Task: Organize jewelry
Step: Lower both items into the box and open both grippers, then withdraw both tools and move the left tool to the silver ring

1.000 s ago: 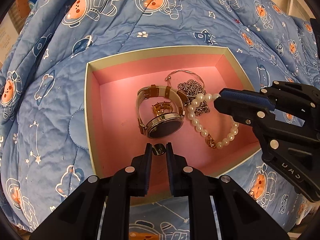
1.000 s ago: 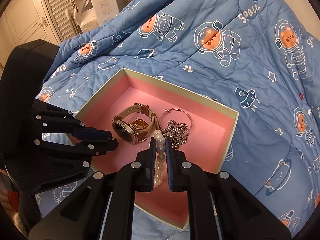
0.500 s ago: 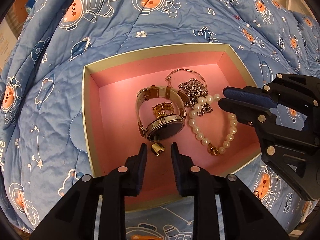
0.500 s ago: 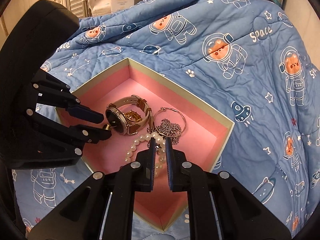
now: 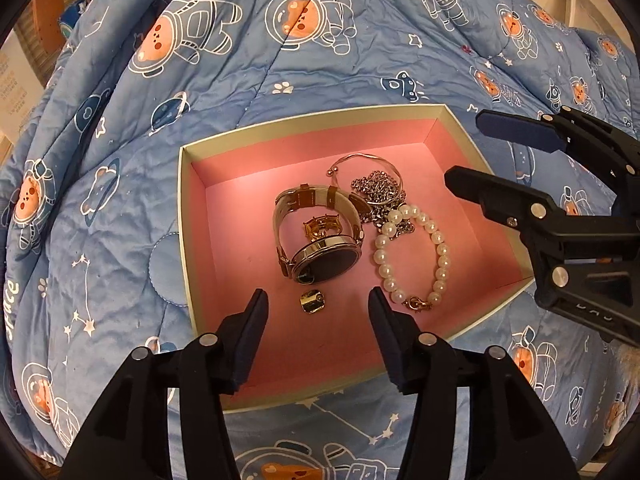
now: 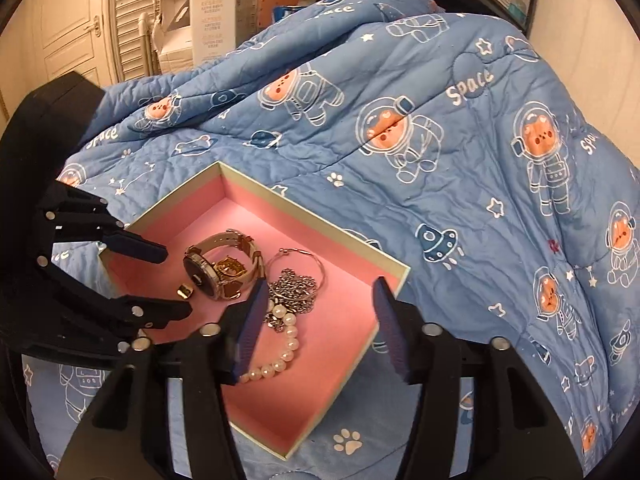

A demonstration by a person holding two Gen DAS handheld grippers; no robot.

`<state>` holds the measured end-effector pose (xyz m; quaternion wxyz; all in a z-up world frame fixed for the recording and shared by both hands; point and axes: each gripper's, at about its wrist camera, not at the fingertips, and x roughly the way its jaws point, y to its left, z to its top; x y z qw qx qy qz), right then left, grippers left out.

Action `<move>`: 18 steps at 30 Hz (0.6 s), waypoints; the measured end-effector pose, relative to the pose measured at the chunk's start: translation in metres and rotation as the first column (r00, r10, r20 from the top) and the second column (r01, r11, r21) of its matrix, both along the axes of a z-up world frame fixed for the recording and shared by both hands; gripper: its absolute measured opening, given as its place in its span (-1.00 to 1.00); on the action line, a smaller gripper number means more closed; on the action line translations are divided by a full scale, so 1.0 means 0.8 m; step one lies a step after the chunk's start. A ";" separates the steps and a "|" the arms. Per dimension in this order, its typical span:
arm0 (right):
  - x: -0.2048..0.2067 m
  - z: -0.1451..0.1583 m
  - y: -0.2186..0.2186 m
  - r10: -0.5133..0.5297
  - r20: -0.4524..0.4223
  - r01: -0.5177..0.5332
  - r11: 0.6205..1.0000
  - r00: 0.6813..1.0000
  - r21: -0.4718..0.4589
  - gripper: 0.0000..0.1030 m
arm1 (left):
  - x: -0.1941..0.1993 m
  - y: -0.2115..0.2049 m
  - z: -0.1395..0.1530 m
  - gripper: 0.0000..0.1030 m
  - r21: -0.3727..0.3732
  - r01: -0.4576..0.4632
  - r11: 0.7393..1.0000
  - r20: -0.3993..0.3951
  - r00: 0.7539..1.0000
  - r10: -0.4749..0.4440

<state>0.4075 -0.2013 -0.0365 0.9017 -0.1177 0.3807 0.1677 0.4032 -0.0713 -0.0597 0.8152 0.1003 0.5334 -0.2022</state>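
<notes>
A pink-lined box (image 5: 188,208) (image 6: 384,264) lies on the blue quilt. Inside it are a watch (image 5: 326,258) (image 6: 208,270) with a gold piece (image 5: 322,226) in its strap loop, a silver chain (image 5: 376,192) (image 6: 294,290) with a thin bangle, a pearl bracelet (image 5: 440,256) (image 6: 286,344) and a small gold ring (image 5: 313,301) (image 6: 185,291). My left gripper (image 5: 318,304) hovers over the ring, its jaws opening, the ring loose on the floor below them. My right gripper (image 6: 318,300) is opening too, above the box with nothing pressed between its pads; its left finger covers part of the pearls.
The blue astronaut-print quilt (image 6: 440,140) rises in folds behind the box. White cartons (image 6: 212,12) and a louvred door (image 6: 132,20) stand beyond the bed at the upper left of the right wrist view.
Both grippers went from shut to wide apart. The gold ring dropped from the left jaws onto the box floor; the pearl bracelet left the right jaws and lies flat. The right gripper drew back and up.
</notes>
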 end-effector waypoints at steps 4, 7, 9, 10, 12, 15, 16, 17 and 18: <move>-0.006 0.005 -0.024 -0.048 0.001 0.048 0.998 0.999 0.046 0.39 | -0.013 -0.001 0.010 0.35 -0.022 0.015 1.000 0.037 0.999 -0.014; -0.012 0.005 -0.039 -0.098 0.006 0.097 0.994 0.995 0.053 0.39 | -0.022 -0.001 0.014 0.42 -0.009 0.012 1.000 0.065 0.998 -0.011; -0.016 0.002 -0.048 -0.123 -0.006 0.124 0.990 0.992 0.066 0.39 | -0.032 0.002 0.019 0.49 0.001 0.002 1.000 0.103 0.995 -0.002; -0.019 0.001 -0.053 -0.138 -0.014 0.139 0.988 0.990 0.073 0.39 | -0.035 0.002 0.022 0.53 0.007 -0.003 1.000 0.121 0.993 0.002; -0.029 0.000 -0.059 -0.145 -0.023 0.147 0.984 0.989 0.097 0.39 | -0.047 0.005 0.028 0.60 0.002 -0.014 1.000 0.164 0.986 0.013; -0.048 0.000 -0.063 -0.141 -0.018 0.142 0.983 0.990 0.115 0.39 | -0.071 0.012 0.037 0.65 -0.043 -0.027 0.999 0.219 0.975 0.036; -0.055 -0.001 -0.063 -0.137 -0.018 0.138 0.983 0.990 0.118 0.39 | -0.080 0.014 0.039 0.66 -0.058 -0.030 0.998 0.233 0.972 0.042; -0.062 -0.002 -0.063 -0.129 -0.023 0.131 0.984 0.991 0.121 0.39 | -0.091 0.016 0.040 0.66 -0.074 -0.028 0.997 0.243 0.969 0.046; -0.069 -0.004 -0.063 -0.125 -0.027 0.127 0.984 0.992 0.123 0.39 | -0.101 0.016 0.039 0.66 -0.089 -0.028 0.996 0.251 0.967 0.050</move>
